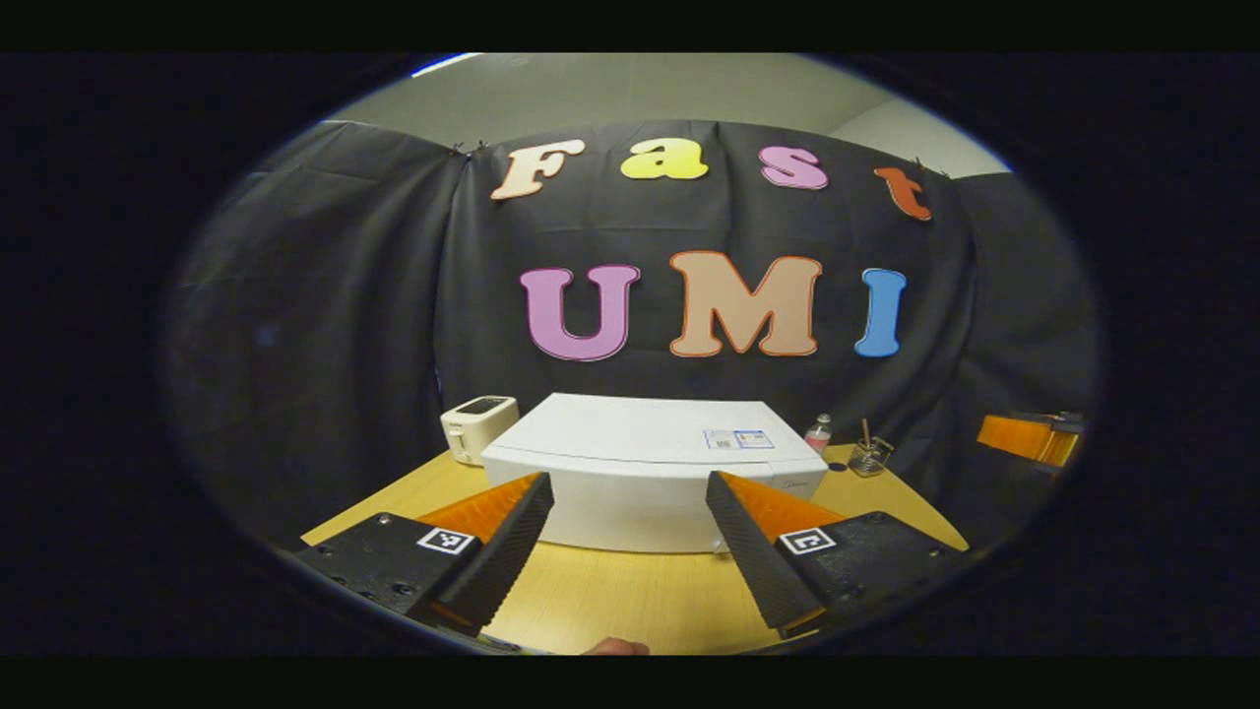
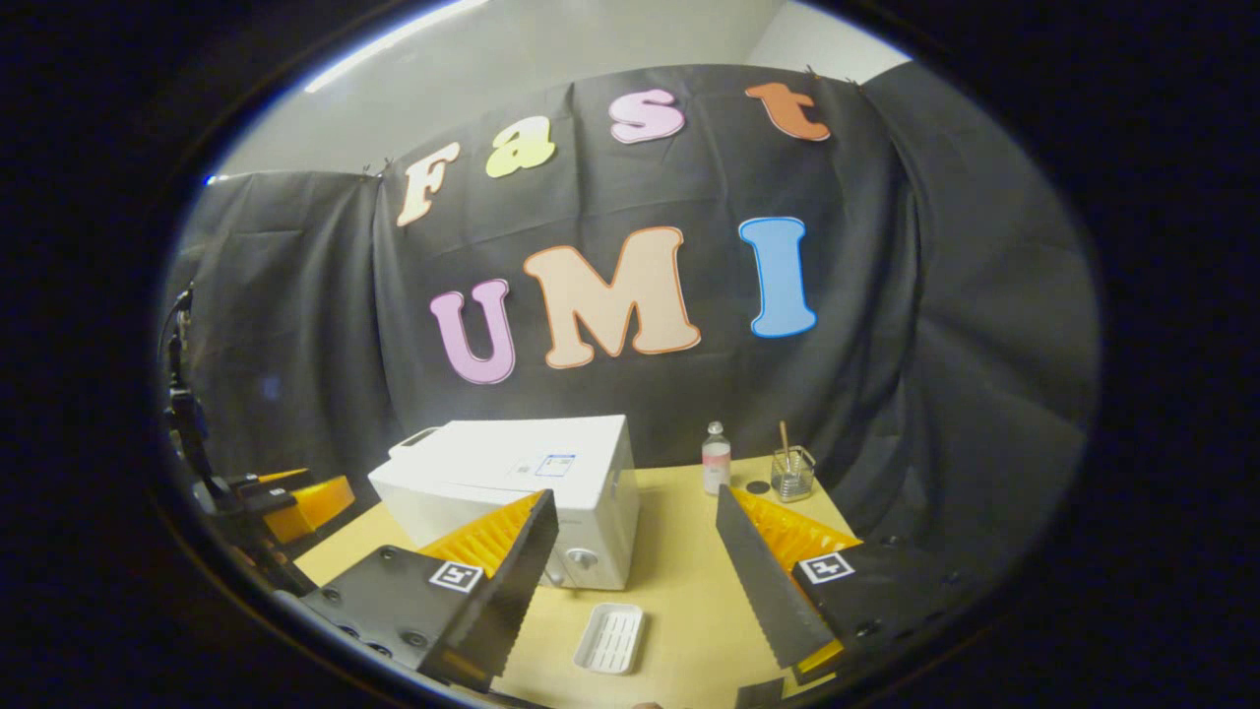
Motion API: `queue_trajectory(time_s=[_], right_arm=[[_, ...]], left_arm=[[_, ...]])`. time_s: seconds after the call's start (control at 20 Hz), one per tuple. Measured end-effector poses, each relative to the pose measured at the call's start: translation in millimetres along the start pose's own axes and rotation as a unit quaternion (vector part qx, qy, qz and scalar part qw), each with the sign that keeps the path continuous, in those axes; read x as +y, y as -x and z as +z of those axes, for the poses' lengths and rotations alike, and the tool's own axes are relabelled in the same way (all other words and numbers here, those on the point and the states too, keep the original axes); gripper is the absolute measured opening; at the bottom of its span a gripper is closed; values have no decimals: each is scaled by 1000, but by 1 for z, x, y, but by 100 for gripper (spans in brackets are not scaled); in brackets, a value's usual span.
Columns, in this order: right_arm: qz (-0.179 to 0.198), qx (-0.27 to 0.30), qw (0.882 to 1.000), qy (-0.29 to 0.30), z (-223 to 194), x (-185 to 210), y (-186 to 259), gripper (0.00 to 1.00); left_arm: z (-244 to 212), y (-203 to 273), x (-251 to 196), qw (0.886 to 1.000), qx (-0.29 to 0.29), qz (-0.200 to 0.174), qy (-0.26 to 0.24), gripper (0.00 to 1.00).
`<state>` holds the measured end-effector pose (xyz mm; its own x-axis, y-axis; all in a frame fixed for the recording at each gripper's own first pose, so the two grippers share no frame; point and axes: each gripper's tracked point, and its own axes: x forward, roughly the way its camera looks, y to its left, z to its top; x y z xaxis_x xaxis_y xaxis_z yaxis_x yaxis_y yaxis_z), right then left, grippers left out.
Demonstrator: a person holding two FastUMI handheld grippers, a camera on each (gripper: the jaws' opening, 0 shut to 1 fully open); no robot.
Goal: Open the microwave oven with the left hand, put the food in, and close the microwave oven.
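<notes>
White microwave [image 1: 650,473] is sitting shut mid-desk; both grippers, left [image 1: 630,551] and right [image 2: 635,581], are hanging spread and empty. Pulling hard could slide it.

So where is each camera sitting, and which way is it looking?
Left gripper view: rides on the left gripper, raised above the wooden table, facing the microwave oven front-on; its own two open fingers show, with a toaster behind.
Right gripper view: rides on the right gripper, further to the right, looking at the oven's right end and a white tray; its own open fingers show.
Shared: the microwave oven, table, small bottle and glass jar.
</notes>
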<state>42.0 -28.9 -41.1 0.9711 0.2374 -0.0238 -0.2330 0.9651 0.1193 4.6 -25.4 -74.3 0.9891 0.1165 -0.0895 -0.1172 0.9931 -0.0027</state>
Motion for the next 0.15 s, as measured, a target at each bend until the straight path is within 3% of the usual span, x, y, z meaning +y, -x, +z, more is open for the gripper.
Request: queue_trajectory(time_s=[0.15], right_arm=[[8, 1, 1000, -4, 1, 5, 3, 92]], left_arm=[[-1, 1, -4, 1000, 1, -8, -1, 97]])
